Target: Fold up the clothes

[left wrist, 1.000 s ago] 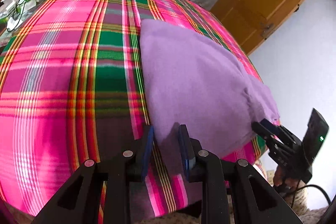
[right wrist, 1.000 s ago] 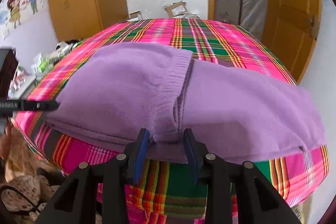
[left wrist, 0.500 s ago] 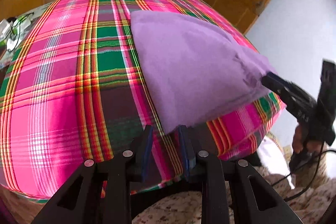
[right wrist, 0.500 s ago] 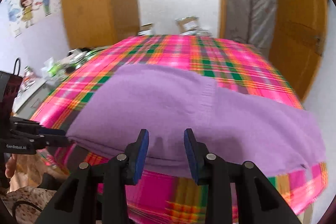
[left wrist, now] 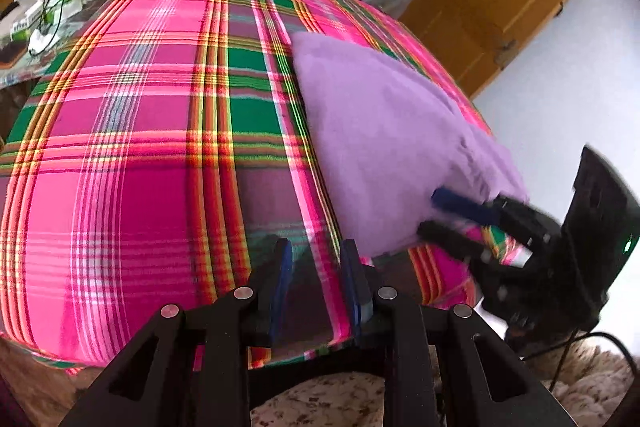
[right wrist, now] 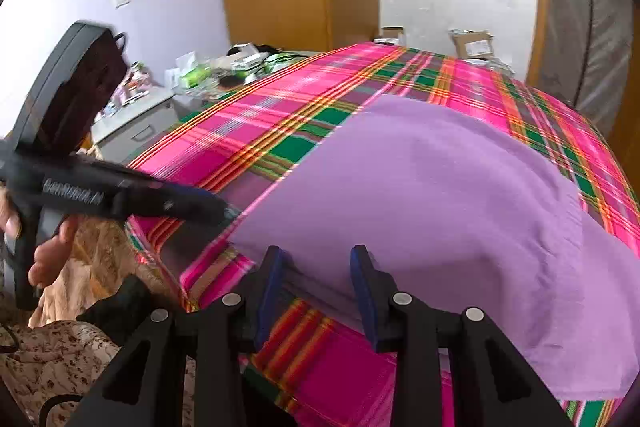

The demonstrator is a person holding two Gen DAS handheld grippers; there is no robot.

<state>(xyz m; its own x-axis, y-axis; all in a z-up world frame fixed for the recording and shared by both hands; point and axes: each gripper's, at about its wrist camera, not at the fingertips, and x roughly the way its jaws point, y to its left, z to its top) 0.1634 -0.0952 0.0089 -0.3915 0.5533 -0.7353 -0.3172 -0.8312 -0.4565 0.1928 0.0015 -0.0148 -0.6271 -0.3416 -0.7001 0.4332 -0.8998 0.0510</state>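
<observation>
Both grippers' open fingers (right wrist: 362, 281) just short of purple garment (right wrist: 440, 195).

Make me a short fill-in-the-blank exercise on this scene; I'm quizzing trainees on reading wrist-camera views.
1. The folded garment lying on the bed is ____ in colour.
2. The left gripper has its jaws ____ and holds nothing.
3. The plaid bedcover is mostly ____, with green and yellow stripes.
4. The right gripper sits at the garment's near ____.

Missing words: purple; open; pink; edge
</observation>
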